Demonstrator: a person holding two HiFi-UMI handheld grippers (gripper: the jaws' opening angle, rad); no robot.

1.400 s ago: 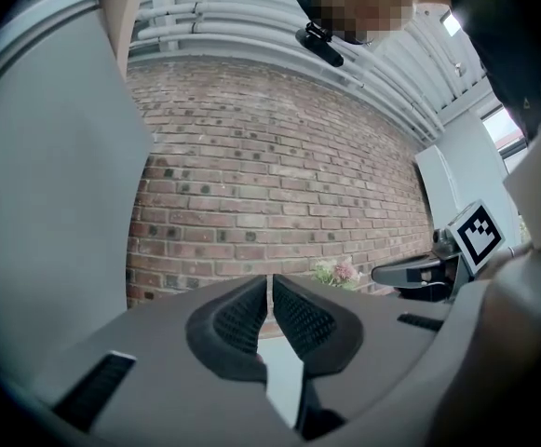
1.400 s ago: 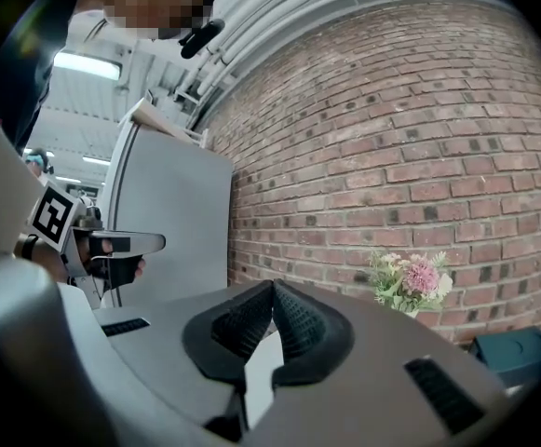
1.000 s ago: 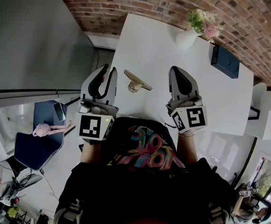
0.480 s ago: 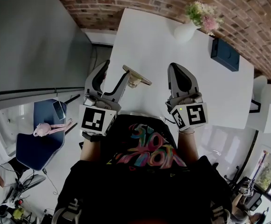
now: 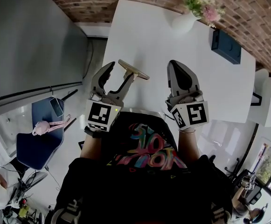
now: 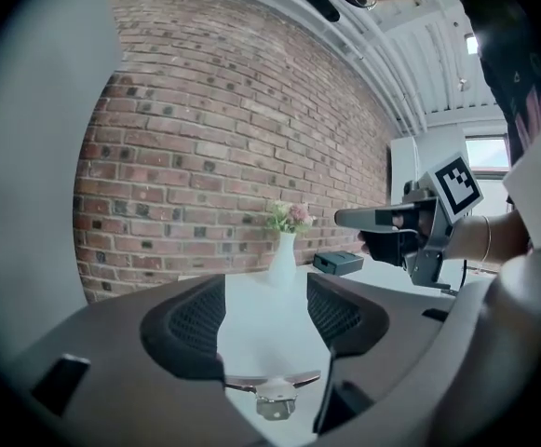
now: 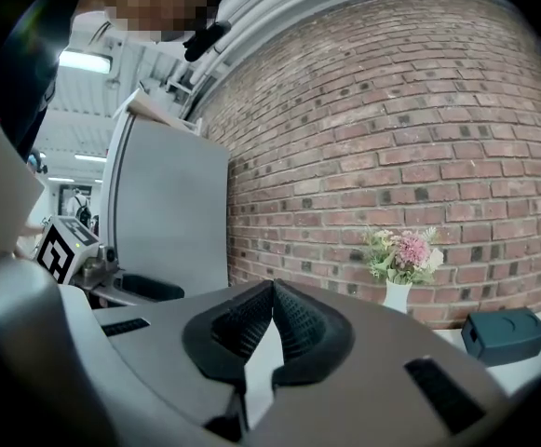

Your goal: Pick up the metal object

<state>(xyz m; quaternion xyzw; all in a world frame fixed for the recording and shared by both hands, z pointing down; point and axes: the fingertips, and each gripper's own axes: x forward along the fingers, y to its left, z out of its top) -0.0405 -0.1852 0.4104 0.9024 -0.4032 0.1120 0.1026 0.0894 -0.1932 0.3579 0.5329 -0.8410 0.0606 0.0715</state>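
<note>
The metal object (image 5: 133, 70) is a flat brass-coloured bar on a short round stub, lying on the white table (image 5: 149, 36) near its left edge. My left gripper (image 5: 121, 72) reaches up to it, jaws spread and still opening. Its right fingertip (image 5: 131, 77) is at the object's near side. In the left gripper view the metal object (image 6: 272, 386) shows low in the gap between the pads (image 6: 194, 322), which do not press on it. My right gripper (image 5: 176, 69) hovers to the right with its jaws shut and nothing in them; in its own view the right gripper (image 7: 271, 289) has its pads meeting.
A white vase of flowers (image 5: 184, 18) and a dark blue box (image 5: 225, 45) stand at the table's far side by the brick wall. A grey panel (image 5: 28, 41) flanks the table's left edge. A blue chair with a pink toy (image 5: 41, 130) sits below left.
The left gripper's jaws have gone from shut to wide apart, and it has moved forward and right up to the metal object. The right gripper has barely moved.
</note>
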